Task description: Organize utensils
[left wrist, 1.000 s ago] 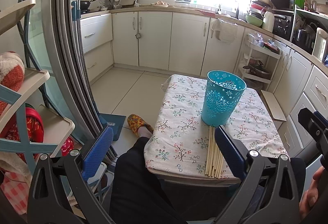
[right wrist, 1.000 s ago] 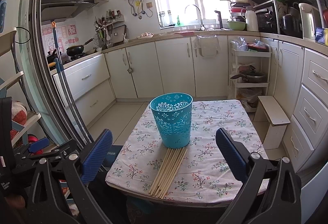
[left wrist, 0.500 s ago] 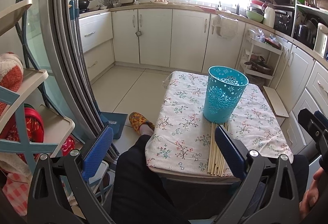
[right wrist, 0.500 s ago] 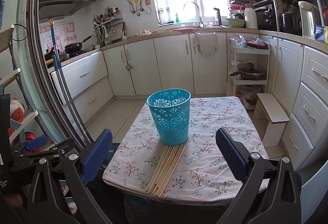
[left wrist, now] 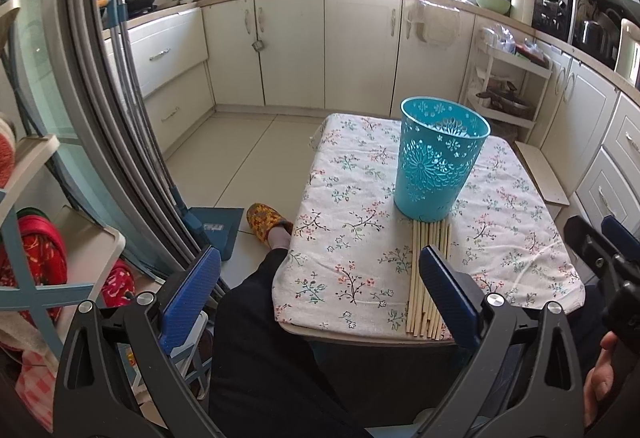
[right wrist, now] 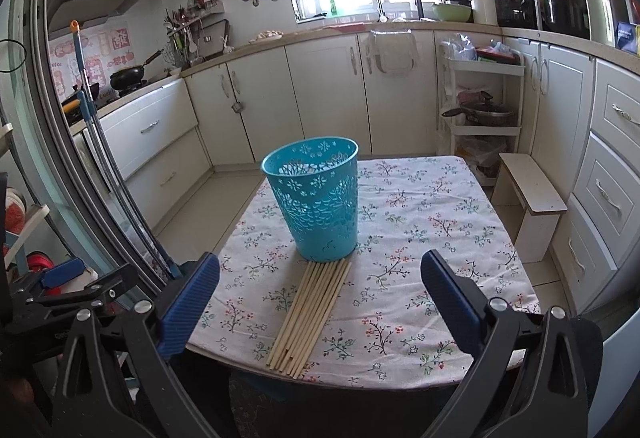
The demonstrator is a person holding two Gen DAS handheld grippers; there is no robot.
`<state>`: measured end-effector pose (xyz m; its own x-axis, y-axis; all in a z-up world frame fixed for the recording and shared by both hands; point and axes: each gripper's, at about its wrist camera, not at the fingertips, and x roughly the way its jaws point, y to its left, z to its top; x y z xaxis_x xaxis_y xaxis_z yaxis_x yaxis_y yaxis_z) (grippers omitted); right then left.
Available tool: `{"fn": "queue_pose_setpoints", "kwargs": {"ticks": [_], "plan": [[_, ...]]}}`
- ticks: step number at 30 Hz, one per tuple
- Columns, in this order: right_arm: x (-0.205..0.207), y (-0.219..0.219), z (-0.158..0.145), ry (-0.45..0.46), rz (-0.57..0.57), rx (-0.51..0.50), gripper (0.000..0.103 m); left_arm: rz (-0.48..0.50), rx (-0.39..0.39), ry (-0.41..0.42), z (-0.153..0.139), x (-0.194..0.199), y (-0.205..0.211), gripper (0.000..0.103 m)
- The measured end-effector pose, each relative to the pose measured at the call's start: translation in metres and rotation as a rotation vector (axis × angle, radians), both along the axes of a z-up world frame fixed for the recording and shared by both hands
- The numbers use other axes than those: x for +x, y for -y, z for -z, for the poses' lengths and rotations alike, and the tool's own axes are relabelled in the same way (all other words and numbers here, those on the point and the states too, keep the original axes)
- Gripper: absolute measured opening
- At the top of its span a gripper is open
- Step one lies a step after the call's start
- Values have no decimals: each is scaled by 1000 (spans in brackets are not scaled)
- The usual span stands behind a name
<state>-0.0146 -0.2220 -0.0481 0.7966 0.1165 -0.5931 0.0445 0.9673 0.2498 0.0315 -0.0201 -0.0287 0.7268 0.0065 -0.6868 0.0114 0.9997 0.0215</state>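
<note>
- Left wrist view: left gripper (left wrist: 318,284) held before the near left part of the table (left wrist: 340,270), blue fingers (left wrist: 192,294) spread wide, nothing between them.
- Teal perforated basket (left wrist: 438,165) stands upright on the floral tablecloth (left wrist: 352,197), toward the far middle.
- Bundle of wooden chopsticks (left wrist: 428,278) lies flat on the cloth, far ends touching or just at the basket's base, near ends reaching the table's front edge; the right finger overlaps part of the bundle in the picture.
- Person's dark trouser leg (left wrist: 264,350) below the gripper, foot in a yellow patterned slipper (left wrist: 264,220) on the floor left of the table.
- At the right edge, part of the right gripper (left wrist: 604,258) and a hand (left wrist: 600,374) under it.
- Right wrist view: right gripper (right wrist: 320,288) faces the table's near edge, fingers (right wrist: 448,298) wide apart, holding nothing.
- Basket (right wrist: 314,197) upright, centre-left of the table (right wrist: 440,238); looks empty, though the bottom is poorly seen.
- Chopsticks (right wrist: 312,312) lie side by side, angled from the basket's base toward the near edge, tips slightly past it.
- Left gripper (right wrist: 68,286) shows at the far left, well apart from the chopsticks.
- White step stool (right wrist: 528,205) stands on the floor right of the table.
</note>
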Motion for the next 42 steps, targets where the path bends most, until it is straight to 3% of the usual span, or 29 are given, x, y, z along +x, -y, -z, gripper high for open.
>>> {"fn": "queue_pose_setpoints", "kwargs": {"ticks": [5,9,23,27,35,40,42], "plan": [[29,10,41,-100,11,2,96,12,8,-38,17,16,7,95],[52,18,73,-186,18,46,79,18,6,-75,31,30,10,95],[103,3,131,-326,-12,56,42,40,1,-162,63,59,19,95],[112,0,145,-351,-20,48,33,41,4,-180,70,65,20,95],[120,-10,153,-352,-48,16,32,48,5,-204,80,73,24,95],[123,-14,152,-343,-90,-44,28,62,26,-210,88,82,32,95],[123,-15,153,-345,-128,-93,20,72,32,-221,94,88,36,95]]}}
